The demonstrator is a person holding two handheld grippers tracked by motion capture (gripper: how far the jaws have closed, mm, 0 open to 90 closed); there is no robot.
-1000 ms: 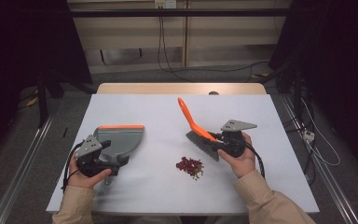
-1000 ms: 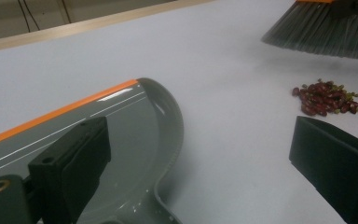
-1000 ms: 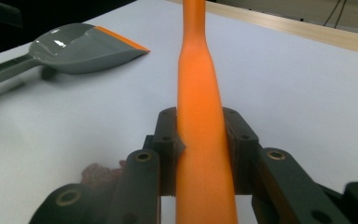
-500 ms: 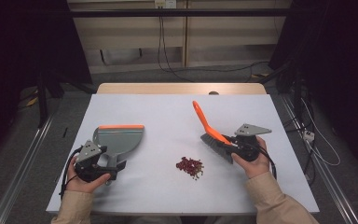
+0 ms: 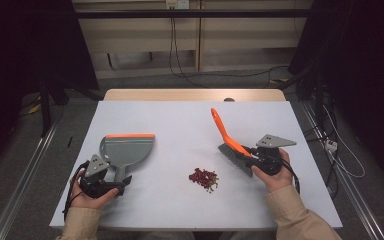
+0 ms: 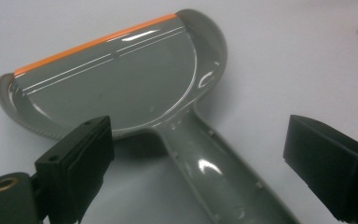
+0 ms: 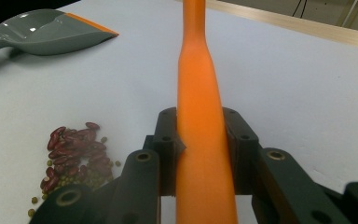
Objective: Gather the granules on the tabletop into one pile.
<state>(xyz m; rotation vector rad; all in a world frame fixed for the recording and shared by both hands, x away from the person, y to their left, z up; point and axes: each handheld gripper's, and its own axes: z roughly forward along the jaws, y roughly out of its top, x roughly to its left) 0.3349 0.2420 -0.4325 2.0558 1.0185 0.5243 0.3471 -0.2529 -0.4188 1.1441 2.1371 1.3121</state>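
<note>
The dustpan (image 6: 116, 88) handle is straddled lengthwise by the left gripper (image 6: 205, 172) — jaws spread, ungrasped — while the brush (image 7: 200, 116) is clamped by the right gripper (image 7: 200, 154).

Black cables (image 5: 172, 40) hang behind the white table (image 5: 180, 125), above grey floor (image 5: 130, 82).

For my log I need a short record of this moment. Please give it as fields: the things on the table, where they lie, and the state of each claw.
table: white top
dustpan: grey with orange lip, lying flat at the left
brush: orange handle, bristles down, at the right
beans: small pile near the front, between the two tools
left claw: open, jaws either side of the dustpan handle
right claw: shut on the brush handle
</note>
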